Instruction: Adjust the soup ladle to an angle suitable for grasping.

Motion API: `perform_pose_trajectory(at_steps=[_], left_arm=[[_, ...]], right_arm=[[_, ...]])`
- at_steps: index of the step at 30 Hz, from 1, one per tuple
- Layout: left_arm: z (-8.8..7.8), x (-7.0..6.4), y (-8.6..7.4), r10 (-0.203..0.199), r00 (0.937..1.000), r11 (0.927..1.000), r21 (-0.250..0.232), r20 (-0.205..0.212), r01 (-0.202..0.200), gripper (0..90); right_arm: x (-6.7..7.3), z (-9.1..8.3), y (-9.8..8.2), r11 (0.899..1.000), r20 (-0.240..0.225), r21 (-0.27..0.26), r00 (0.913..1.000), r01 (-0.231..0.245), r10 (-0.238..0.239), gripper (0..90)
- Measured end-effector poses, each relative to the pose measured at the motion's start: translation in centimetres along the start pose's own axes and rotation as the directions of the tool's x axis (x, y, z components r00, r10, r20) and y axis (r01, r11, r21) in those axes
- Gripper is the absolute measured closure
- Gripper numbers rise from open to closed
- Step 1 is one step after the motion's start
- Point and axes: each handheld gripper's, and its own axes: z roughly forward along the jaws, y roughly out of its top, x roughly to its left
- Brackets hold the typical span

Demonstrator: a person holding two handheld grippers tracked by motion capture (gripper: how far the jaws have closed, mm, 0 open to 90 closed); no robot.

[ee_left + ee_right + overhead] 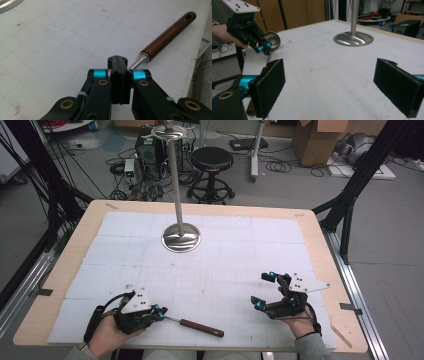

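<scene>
In the high view the left gripper (pixel 159 312) sits at the lower left of the frame, held in the person's left hand (pixel 106 334) near the table's (pixel 60 270) front edge. Its jaws are pressed together on the thin metal shank of a ladle (pixel 200 326), whose dark wooden handle lies on the white gridded mat (pixel 225 265), pointing toward the lower middle of the frame. The left gripper view confirms the clamp: the two black pads meet with the steel neck (pixel 138 61) emerging just behind them and the brown handle (pixel 168 36) running to the upper right, a hanging hole at its tip. In the right gripper view, at the upper left, a shiny bowl (pixel 272 40) shows just behind that gripper; it looks to be the ladle's bowl, though the joint is hidden.

The right gripper (pixel 264 291) is at the lower right of the high view, jaws spread wide apart and holding nothing; its own camera shows the two pads (pixel 270 85) far to either side with bare mat between.

A steel stand (pixel 181 237) with a round base and tall pole rises in the upper middle of the mat, well apart from both grippers. Beyond the table are a black stool (pixel 212 165), a cardboard box (pixel 317 140) and loose cables on the floor.
</scene>
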Motion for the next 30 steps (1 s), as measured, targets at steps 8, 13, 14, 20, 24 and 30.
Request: perform_pose_trajectory(at_steps=[8, 13, 14, 20, 24, 30], left_arm=[[1.4, -0.8, -0.1, 0.027, 0.9974, 0.9989, 0.036, 0.067, -0.03, 90.0], [1.9, -1.0, -0.2, 0.044, 0.9948, 0.998, 0.041, 0.092, -0.048, 89.9], [1.9, -1.0, -0.2, 0.044, 0.9948, 0.998, 0.041, 0.092, -0.048, 89.9], [2.5, -0.4, 0.1, 0.029, 0.9967, 0.999, 0.03, 0.076, -0.032, 89.9], [2.7, -0.1, 0.2, 0.021, 0.9969, 0.9995, 0.023, 0.075, -0.023, 89.9], [3.3, 0.4, 0.6, 0.018, 0.9989, 0.9997, 0.015, 0.044, -0.018, 89.9]], right_arm=[[0.0, 0.1, 0.0, 1.0, -0.003, 0.003, 1.0, 0.006, -0.006, 9.5], [0.1, 0.1, 0.0, 1.0, -0.005, 0.008, 1.0, -0.004, 0.004, 9.5], [0.1, 0.1, 0.0, 1.0, -0.005, 0.008, 1.0, -0.004, 0.004, 9.5], [0.0, 0.1, -0.1, 1.0, -0.006, 0.014, 1.0, -0.001, 0.001, 9.4], [0.0, 0.2, -0.1, 1.0, -0.005, 0.013, 1.0, 0.002, -0.002, 9.5], [0.1, 0.2, -0.1, 1.0, -0.008, 0.016, 1.0, -0.003, 0.004, 9.5]])
